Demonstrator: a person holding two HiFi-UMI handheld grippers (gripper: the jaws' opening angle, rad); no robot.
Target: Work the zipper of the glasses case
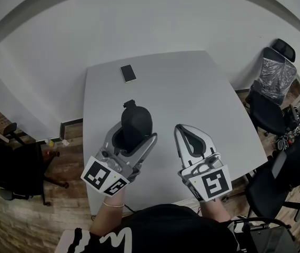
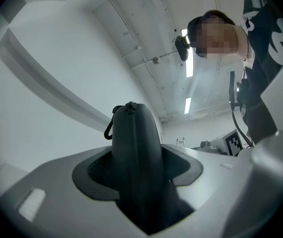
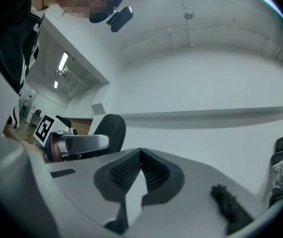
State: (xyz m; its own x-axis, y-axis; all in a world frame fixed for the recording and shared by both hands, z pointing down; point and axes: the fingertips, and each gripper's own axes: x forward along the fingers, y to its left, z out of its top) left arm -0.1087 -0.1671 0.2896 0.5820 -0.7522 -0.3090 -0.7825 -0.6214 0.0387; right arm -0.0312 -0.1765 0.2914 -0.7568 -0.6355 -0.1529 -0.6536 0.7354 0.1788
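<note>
The black glasses case [image 1: 136, 123] stands on end between the jaws of my left gripper [image 1: 134, 135], which is shut on its lower part above the table. In the left gripper view the case [image 2: 136, 148] rises between the dark pads, its zipper seam running up the middle to a small black loop [image 2: 109, 128] at its top end. My right gripper [image 1: 182, 128] hangs a short way to the right of the case, shut, with its pads [image 3: 154, 171] meeting at the tip and nothing between them. From the right gripper view, the case [image 3: 109, 130] shows at the left.
A dark phone [image 1: 128, 73] lies near the far edge of the grey table [image 1: 192, 83]. Black office chairs [image 1: 268, 99] stand to the right of the table, and another chair [image 1: 18, 165] stands at the left on the wooden floor. White walls close off the back.
</note>
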